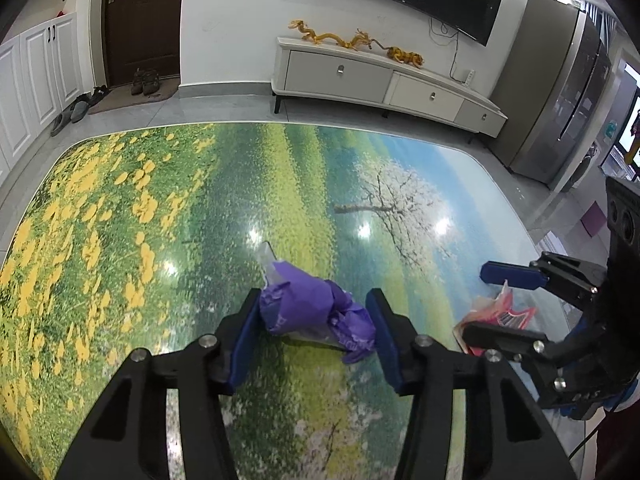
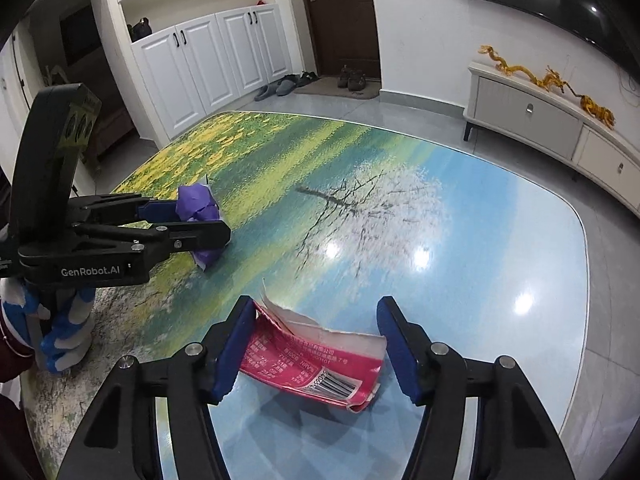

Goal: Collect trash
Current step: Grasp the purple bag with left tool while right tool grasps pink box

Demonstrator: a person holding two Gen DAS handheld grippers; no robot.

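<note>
A crumpled purple wrapper [image 1: 308, 312] lies on the landscape-printed table [image 1: 160, 200]. My left gripper [image 1: 314, 320] is shut on it, with a blue pad against each side. From the right wrist view the purple wrapper [image 2: 196, 204] sits pinched in the left gripper [image 2: 200, 220]. A torn red wrapper [image 2: 312, 364] with a barcode lies flat near the table's front edge. My right gripper [image 2: 316, 336] is shut on it: the left pad meets its edge and the right pad its upper corner. The left wrist view shows the right gripper [image 1: 500, 304] around the red wrapper [image 1: 496, 312].
A gloved hand [image 2: 64, 340] holds the left gripper's handle. Beyond the table [image 2: 480, 240] stand a white TV cabinet [image 1: 380, 80], a grey fridge [image 1: 560, 92], white cupboards [image 2: 208, 56] and a brown door [image 1: 140, 20] with shoes in front of it.
</note>
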